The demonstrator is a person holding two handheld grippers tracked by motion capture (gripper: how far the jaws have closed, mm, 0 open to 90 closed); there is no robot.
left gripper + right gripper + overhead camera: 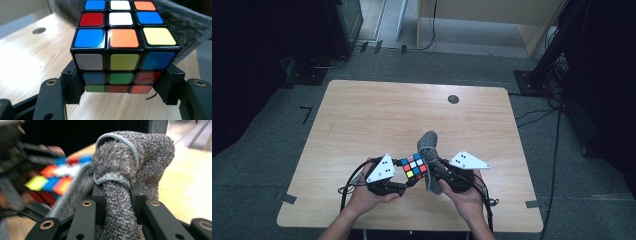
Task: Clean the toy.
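Note:
A scrambled puzzle cube [414, 166] with coloured stickers is held above the wooden table near its front edge. My left gripper [408, 181] is shut on the cube [120, 50], its jaws clamping the lower layers from both sides. My right gripper [435, 170] is shut on a grey fuzzy cloth [430, 150], which bunches up above the jaws and hangs below them. In the right gripper view the cloth [125, 170] stands folded between the jaws, pressed against the right side of the blurred cube [57, 178]. The cloth [185, 30] lies behind the cube in the left gripper view.
The light wooden table [377, 120] has a small dark round hole [453, 99] near its far edge. Cables trail from both grippers over the front edge. Dark stands and equipment stand on the grey carpet beyond the table.

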